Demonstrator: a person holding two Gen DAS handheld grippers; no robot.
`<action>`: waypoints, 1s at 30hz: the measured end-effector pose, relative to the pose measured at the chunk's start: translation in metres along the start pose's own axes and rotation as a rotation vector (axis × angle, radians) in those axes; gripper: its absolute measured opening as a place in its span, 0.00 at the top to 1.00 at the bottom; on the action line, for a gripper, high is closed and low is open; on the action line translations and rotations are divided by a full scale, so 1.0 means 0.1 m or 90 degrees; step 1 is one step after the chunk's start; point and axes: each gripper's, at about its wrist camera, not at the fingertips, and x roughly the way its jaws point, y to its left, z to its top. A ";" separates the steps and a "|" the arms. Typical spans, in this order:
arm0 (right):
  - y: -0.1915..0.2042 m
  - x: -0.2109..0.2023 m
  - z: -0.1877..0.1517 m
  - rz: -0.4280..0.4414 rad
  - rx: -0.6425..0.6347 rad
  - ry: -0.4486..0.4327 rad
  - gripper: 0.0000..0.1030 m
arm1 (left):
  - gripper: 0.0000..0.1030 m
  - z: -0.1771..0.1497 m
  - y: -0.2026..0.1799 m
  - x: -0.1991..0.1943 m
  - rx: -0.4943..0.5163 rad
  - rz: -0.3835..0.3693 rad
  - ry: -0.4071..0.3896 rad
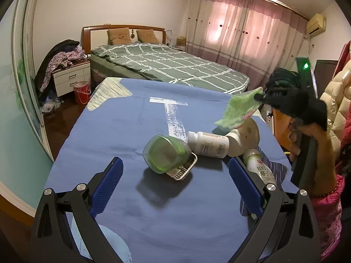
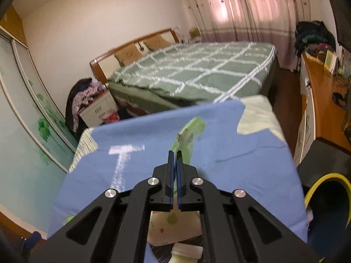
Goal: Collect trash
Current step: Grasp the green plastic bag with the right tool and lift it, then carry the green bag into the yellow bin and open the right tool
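Note:
In the right wrist view my right gripper [image 2: 175, 153] is shut on a thin green wrapper [image 2: 189, 135], held above the blue cloth [image 2: 241, 153]. The left wrist view shows that wrapper [image 1: 239, 109] hanging in the air from the right gripper [image 1: 258, 97], above the trash pile. My left gripper [image 1: 175, 175] stands open and low over the cloth, with nothing between its pads. Just ahead of it lie a green-lidded clear tub [image 1: 163, 153] tipped onto a metal tin [image 1: 185, 169], a white pill bottle [image 1: 208, 145], a white cup [image 1: 244, 134] and a green-labelled drink bottle [image 1: 261, 166].
A yellow-rimmed dark bin [image 2: 324, 199] stands low at the right of the table. A bed [image 1: 171, 63] lies beyond the table's far edge. A wooden desk [image 2: 320, 100] runs along the right wall. The person's hand [image 1: 307, 135] holds the right gripper's handle.

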 end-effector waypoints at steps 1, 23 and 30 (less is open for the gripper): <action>0.01 -0.07 0.01 -0.002 -0.003 -0.011 0.98 | 0.07 0.00 -0.02 -0.01 0.002 -0.002 -0.001; -1.13 -1.50 -0.43 -0.125 0.066 -0.153 1.00 | 0.07 -0.28 -0.89 0.07 0.112 -0.086 0.043; -1.62 -1.63 -0.62 -0.165 0.110 -0.136 0.99 | 0.07 -0.33 -1.15 0.09 0.143 -0.101 0.051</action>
